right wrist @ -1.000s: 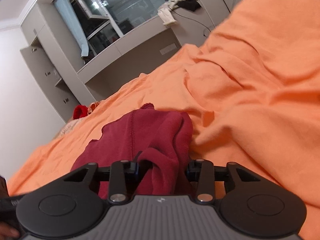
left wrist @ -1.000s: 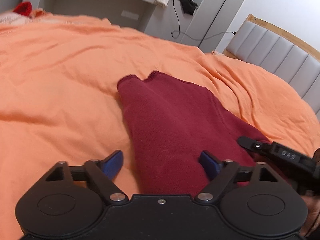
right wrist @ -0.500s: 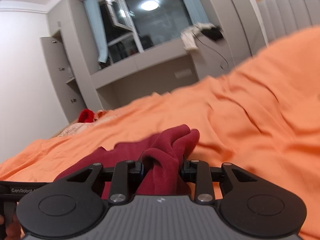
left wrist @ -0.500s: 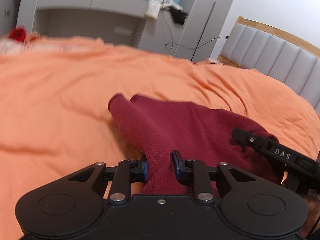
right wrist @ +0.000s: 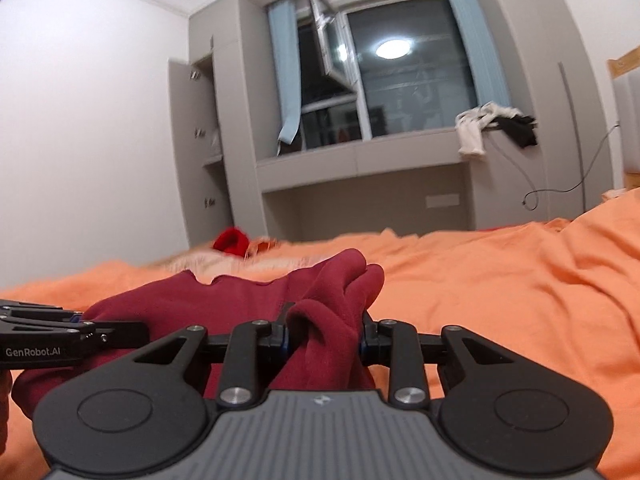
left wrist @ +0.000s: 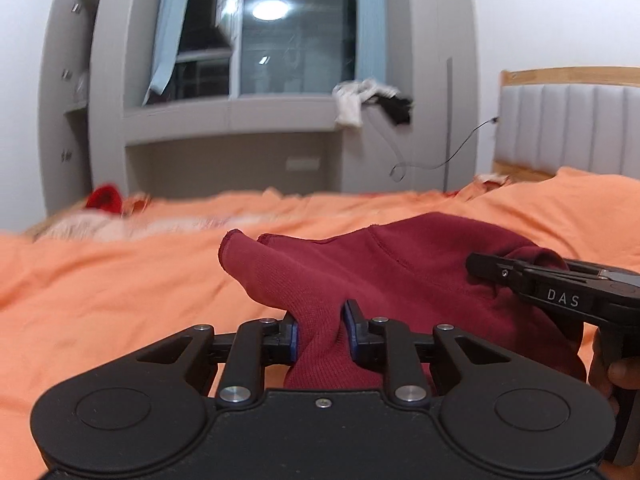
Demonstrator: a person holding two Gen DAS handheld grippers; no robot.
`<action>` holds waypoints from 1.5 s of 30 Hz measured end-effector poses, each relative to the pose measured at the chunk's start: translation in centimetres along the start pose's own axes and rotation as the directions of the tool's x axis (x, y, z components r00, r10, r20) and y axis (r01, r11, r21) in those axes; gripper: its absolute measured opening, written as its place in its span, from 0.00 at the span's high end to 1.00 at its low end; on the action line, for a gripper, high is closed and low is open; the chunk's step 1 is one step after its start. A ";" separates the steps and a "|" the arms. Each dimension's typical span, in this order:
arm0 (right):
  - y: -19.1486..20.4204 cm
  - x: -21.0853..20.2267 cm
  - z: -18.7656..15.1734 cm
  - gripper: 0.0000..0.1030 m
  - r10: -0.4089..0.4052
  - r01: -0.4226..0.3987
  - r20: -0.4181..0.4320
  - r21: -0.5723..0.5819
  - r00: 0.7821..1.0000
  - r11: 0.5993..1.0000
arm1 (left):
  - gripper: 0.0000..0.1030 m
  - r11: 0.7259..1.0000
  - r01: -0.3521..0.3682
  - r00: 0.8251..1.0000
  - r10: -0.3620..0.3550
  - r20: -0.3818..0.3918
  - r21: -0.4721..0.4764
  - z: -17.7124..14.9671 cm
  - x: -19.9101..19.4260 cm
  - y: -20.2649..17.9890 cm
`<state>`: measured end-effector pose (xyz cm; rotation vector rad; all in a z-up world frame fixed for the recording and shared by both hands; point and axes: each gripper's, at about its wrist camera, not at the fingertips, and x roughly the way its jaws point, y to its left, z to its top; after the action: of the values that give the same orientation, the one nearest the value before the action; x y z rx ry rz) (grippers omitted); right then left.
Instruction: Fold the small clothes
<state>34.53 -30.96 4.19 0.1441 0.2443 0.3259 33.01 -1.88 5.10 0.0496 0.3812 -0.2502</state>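
A dark red knit garment (left wrist: 400, 272) is lifted off the orange bedspread (left wrist: 120, 280). My left gripper (left wrist: 320, 330) is shut on a bunched fold of its near edge, the blue pads pressing the cloth from both sides. My right gripper (right wrist: 323, 334) is shut on another thick fold of the same dark red garment (right wrist: 224, 300). In the left wrist view the right gripper (left wrist: 492, 270) reaches in from the right, held by a hand. The left gripper (right wrist: 120, 330) shows at the left edge of the right wrist view. The cloth hangs between the two grips.
The orange bedspread (right wrist: 500, 280) is rumpled to the right. A bright red item (left wrist: 105, 199) and pale cloth lie at the bed's far edge. Beyond stand grey cabinets and a window ledge with white clothes (left wrist: 354, 102). A padded headboard (left wrist: 568, 128) is at the right.
The left gripper shut on the garment's near edge. Both grippers then rose and tilted up, lifting the cloth off the bed, so the window and cabinets now fill the upper views.
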 end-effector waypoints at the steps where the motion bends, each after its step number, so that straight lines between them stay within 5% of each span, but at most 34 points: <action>1: 0.2 0.6 -0.4 0.69 -0.003 0.002 -0.024 -0.013 1.000 1.000 | 0.77 1.000 -0.004 1.000 0.004 -0.031 -0.009 -0.4 0.6 0.4; 5: 0.0 2.2 -2.0 0.68 -0.042 0.040 -0.118 -0.018 0.992 0.999 | 0.74 0.999 -0.033 0.991 0.032 -0.130 -0.012 -2.5 1.9 1.2; 13: -0.7 2.2 -3.4 0.59 -0.059 0.069 -0.176 0.051 0.983 0.996 | 0.55 0.996 -0.094 0.987 0.093 -0.133 -0.004 -3.3 0.9 1.5; 33: -3.3 0.8 -3.5 0.06 -0.091 0.128 -0.190 0.192 0.978 0.973 | 0.01 0.965 -0.222 0.968 0.201 -0.149 -0.139 -3.8 1.0 2.7; 45: -2.1 -2.8 -1.7 0.00 -0.082 0.089 -0.054 0.156 0.995 0.984 | 0.01 0.960 -0.233 0.972 0.226 -0.065 -0.154 -2.6 -1.3 2.1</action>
<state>32.09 -33.70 2.79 0.2825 0.3231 0.2242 31.45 0.73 3.15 -0.0589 0.4371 0.0120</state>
